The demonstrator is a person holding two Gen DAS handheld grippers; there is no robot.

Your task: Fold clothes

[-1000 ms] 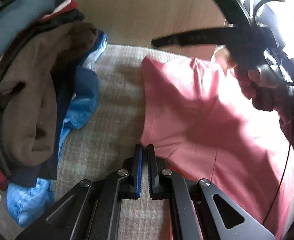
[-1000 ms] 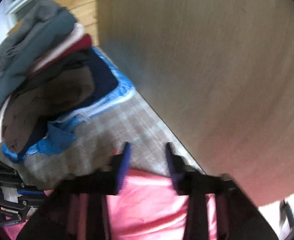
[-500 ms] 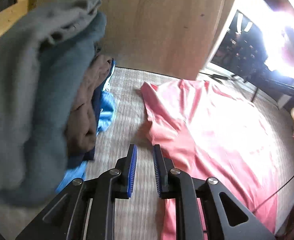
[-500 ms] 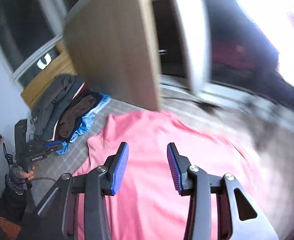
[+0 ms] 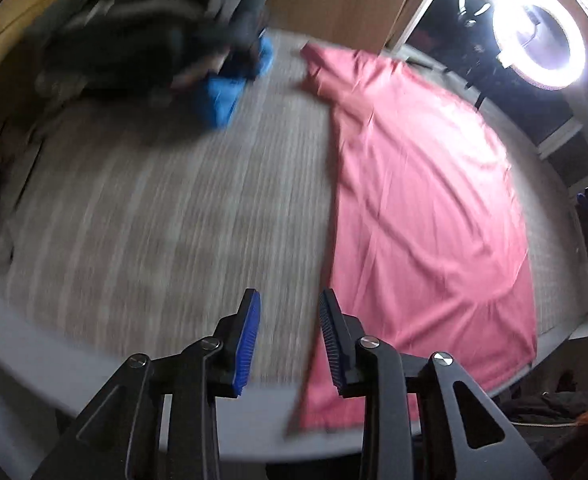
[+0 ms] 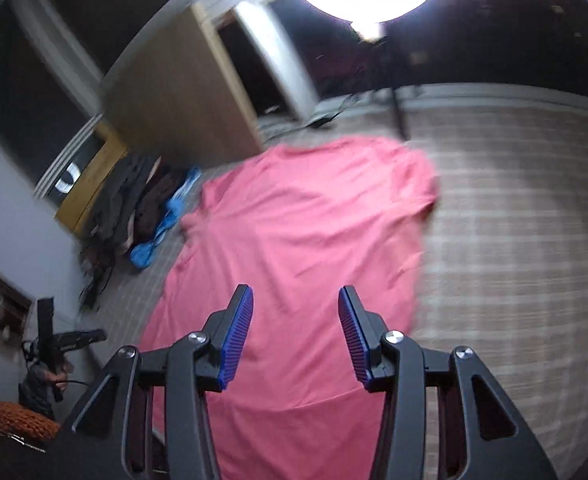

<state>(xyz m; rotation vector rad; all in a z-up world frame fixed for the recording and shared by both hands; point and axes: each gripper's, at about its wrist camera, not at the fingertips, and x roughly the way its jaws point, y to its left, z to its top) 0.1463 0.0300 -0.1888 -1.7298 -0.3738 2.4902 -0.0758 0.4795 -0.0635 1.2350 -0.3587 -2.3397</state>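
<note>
A pink shirt [image 5: 422,184] lies spread flat on the checked bedspread [image 5: 165,216], reaching from the far edge to the near edge. It also shows in the right wrist view [image 6: 306,240]. My left gripper [image 5: 287,340] is open and empty, raised above the near edge of the bed, just left of the shirt's lower hem. My right gripper [image 6: 294,336] is open and empty, held above the lower part of the shirt.
A pile of dark clothes [image 5: 145,32] with a blue garment [image 5: 221,96] lies at the bed's far left; it shows in the right wrist view [image 6: 133,208] too. A wooden cabinet [image 6: 173,108] stands behind. A bright ring light [image 5: 538,36] stands beyond the bed.
Both grippers pulled back and up from the far end of the shirt to the near edge. The left gripper opened wide. The whole shirt now shows.
</note>
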